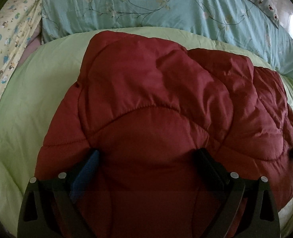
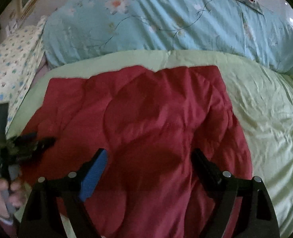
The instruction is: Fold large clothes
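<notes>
A bed — its light green quilt (image 2: 255, 107) carries the red padded jacket (image 2: 156, 119), spread flat.

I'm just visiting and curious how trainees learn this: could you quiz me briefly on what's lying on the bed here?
1. True or false: the red padded jacket lies on a light green quilt.
2. What pattern has the blue bedding behind it?
3. Are the right gripper jaws A) wide open or B) clamped shut?

Key: 1 true; 2 flowers on stems; 3 A.
</notes>
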Tool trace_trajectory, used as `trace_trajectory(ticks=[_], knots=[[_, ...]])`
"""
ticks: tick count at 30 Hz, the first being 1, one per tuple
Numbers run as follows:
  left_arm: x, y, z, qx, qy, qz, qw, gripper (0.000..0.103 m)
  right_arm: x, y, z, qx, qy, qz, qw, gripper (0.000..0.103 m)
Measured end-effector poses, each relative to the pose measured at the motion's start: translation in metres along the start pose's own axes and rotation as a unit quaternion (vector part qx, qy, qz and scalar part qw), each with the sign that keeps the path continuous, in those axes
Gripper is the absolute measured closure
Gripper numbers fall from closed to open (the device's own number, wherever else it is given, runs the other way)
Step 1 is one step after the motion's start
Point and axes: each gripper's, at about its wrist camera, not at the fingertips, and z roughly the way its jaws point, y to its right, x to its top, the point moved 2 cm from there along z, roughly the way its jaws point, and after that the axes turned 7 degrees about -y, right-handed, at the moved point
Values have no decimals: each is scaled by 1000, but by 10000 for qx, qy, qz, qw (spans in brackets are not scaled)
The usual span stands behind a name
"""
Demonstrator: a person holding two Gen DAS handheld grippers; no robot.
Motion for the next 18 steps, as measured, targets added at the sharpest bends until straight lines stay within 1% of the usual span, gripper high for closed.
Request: trace_trajectory(ticks=[1, 2, 4, 7, 11, 15, 18], knots=[[-1, 1, 0, 17, 5, 18, 10000, 5, -6, 3, 12, 15, -160, 22, 9999, 15], [-1, 0, 0, 35, 9, 39, 10000, 5, -10, 6, 19, 38, -167, 18, 9999, 15], [-1, 1, 1, 69, -4, 57, 10000, 4, -15, 9, 28, 71, -35, 5, 10000, 13], [-3, 1, -9, 107, -15, 0, 9999, 5, -13, 6, 30, -15, -29, 42, 10000, 12], [-17, 5, -30, 147, 101, 33, 9998, 6, -14, 6, 19, 109, -31, 106, 9999, 13], [-35, 8, -58, 29, 204, 36, 9998, 6, -19, 6, -5, 243, 45, 222, 9994, 13], [-51, 8, -78, -120, 264, 8, 9996, 6, -28, 1, -23, 359, 95, 143, 9992, 12]])
